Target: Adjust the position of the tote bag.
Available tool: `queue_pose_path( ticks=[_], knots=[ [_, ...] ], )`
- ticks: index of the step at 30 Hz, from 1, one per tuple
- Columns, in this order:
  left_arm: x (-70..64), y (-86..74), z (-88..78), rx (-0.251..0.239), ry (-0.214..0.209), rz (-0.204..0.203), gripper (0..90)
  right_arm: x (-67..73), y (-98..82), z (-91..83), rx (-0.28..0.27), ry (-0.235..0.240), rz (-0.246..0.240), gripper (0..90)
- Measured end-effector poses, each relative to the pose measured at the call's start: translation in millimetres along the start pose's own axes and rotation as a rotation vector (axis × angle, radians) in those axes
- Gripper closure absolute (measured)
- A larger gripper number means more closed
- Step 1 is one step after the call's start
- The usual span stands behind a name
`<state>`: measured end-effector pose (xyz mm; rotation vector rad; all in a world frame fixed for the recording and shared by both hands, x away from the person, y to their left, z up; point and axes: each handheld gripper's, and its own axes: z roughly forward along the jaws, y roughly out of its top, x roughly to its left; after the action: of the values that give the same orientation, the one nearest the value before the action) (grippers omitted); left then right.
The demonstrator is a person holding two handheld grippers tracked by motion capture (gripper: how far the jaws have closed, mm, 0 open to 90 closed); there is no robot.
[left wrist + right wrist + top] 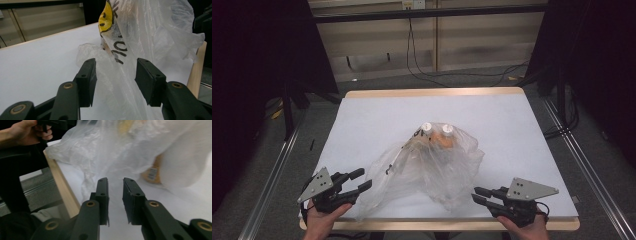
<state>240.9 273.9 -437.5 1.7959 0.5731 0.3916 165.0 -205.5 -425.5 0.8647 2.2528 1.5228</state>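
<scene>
On the white table [362, 120], mid-front, a clear plastic bag [432, 165] lies slumped over two white-capped bottles [436, 129], with the left gripper [358, 181] at its near-left edge and the right gripper [479, 195] at its near-right corner, probably flanking it so each can take a side of the film. Left gripper view: jaws half spread, loose film between the pads [147, 80] but no squeeze I can see, plus a yellow smiley print [106, 17] that the high view barely hints at. Right gripper view: jaws narrowed to a slim gap, film [117, 157] just beyond the tips and nothing pinched; it also catches the wooden table edge [62, 187] and an orange label [152, 171].
</scene>
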Motion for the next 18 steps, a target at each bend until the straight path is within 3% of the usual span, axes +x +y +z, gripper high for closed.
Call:
queue_pose_path(
  ticks=[10,11,18],
  knots=[
    [-5.1,1.9,3.8,0.048,-0.039,-0.015,57.6,10.9,7.3,26.5,0.047,0.078,-0.029,78.7],
    [-5.4,2.2,4.3,0.059,-0.040,0.005,59.9,12.3,8.4,29.4,0.053,0.086,-0.031,79.1],
    [-8.3,4.7,3.7,0.044,-0.033,0.002,61.8,18.1,13.0,54.5,0.111,0.121,-0.061,76.0]
  ],
)
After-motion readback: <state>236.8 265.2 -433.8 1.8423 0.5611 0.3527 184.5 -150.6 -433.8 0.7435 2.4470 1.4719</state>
